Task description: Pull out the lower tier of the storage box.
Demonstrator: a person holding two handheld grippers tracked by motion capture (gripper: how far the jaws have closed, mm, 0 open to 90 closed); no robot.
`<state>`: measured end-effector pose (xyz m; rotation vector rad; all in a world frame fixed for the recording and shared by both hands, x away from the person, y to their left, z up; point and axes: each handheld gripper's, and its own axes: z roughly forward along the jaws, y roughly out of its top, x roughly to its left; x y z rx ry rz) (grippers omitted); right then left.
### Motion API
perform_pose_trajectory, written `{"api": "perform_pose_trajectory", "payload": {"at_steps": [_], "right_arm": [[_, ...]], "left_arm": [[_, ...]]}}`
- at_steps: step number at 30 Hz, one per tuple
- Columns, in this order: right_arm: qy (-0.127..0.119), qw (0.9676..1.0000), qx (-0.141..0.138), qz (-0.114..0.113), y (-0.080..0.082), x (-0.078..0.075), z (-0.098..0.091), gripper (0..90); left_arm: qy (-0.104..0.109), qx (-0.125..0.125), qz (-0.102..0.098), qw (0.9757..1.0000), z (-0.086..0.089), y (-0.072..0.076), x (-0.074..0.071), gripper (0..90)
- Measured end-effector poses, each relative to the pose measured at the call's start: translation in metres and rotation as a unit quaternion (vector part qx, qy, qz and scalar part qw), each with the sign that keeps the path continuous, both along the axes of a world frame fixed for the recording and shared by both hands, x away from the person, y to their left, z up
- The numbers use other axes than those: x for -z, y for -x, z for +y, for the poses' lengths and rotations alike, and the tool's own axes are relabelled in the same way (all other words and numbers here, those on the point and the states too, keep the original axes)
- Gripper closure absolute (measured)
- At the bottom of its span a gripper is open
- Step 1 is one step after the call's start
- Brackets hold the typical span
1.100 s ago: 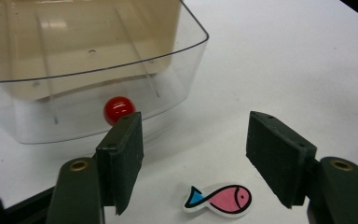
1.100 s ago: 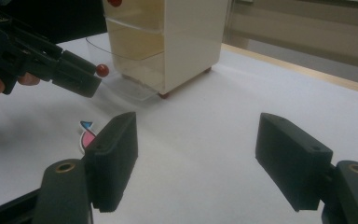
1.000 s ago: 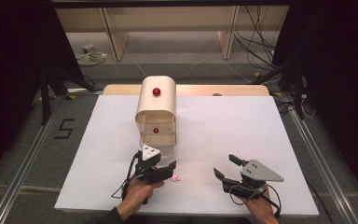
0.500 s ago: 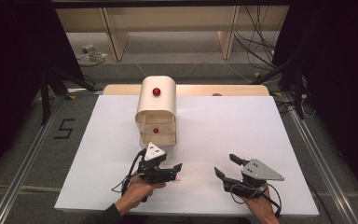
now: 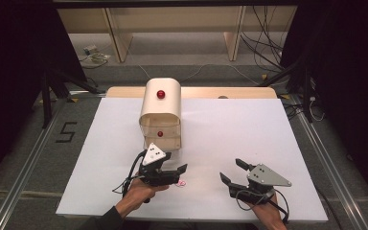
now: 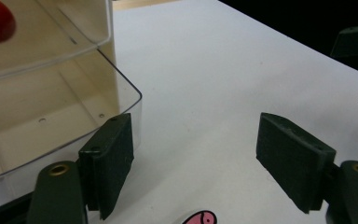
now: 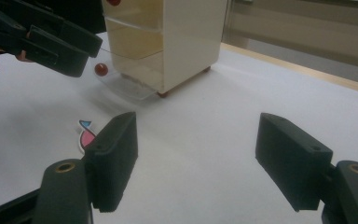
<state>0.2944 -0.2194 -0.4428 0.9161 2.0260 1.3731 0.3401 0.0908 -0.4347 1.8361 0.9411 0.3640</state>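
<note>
Cabinet first: a small cream plastic drawer cabinet (image 5: 160,115) with a rounded top and red round knobs (image 5: 160,94) stands toward twelve o'clock on the white table sheet (image 5: 249,134), and its bottom clear plastic drawer (image 6: 51,126) is pulled out toward six o'clock. At the open drawer's front corner sits the left gripper (image 5: 179,171), jaws spread wide and holding nothing; in the left gripper view one black pad (image 6: 109,161) is just beside the drawer's clear rim, though touching or not I cannot tell. Between those jaws, on the sheet, lies a small pink sticker-like figure (image 5: 182,183). Over at four o'clock from the cabinet, well apart, the right gripper (image 5: 233,172) rests low in the person's hand (image 5: 268,213), jaws released wide and empty, pointing toward ten o'clock.
</note>
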Motion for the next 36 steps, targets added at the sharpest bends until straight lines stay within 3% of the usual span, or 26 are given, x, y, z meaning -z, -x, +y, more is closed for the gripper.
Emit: {"api": "perform_pose_trajectory", "payload": {"at_steps": [9, 15, 22, 25, 28, 36], "right_arm": [[0.003, 1.0, 0.001, 0.001, 0.001, 0.0, 0.0, 30.5], [0.001, 1.0, 0.0, 0.0, 0.0, 0.0, 0.0, 30.5], [0.001, 1.0, 0.0, 0.0, 0.0, 0.0, 0.0, 30.5], [0.001, 1.0, 0.001, 0.002, 0.0, 0.0, 0.0, 30.6], [0.001, 1.0, 0.0, 0.0, 0.0, 0.0, 0.0, 30.5], [0.001, 1.0, 0.001, 0.0, 0.0, 0.0, 0.0, 30.6]], "left_arm": [[0.017, -0.014, -0.013, 0.9997, 0.008, -0.003, -0.005, 26.2], [0.035, -0.037, -0.006, 0.9987, 0.017, -0.009, -0.007, 29.0], [0.048, -0.065, -0.01, 0.9967, 0.026, -0.013, -0.008, 46.4], [0.039, -0.08, -0.007, 0.996, 0.03, -0.015, -0.008, 54.9], [0.043, -0.095, -0.006, 0.9945, 0.033, -0.018, -0.007, 62.4], [0.035, -0.11, -0.008, 0.9933, 0.038, -0.022, -0.006, 77.1]]}}
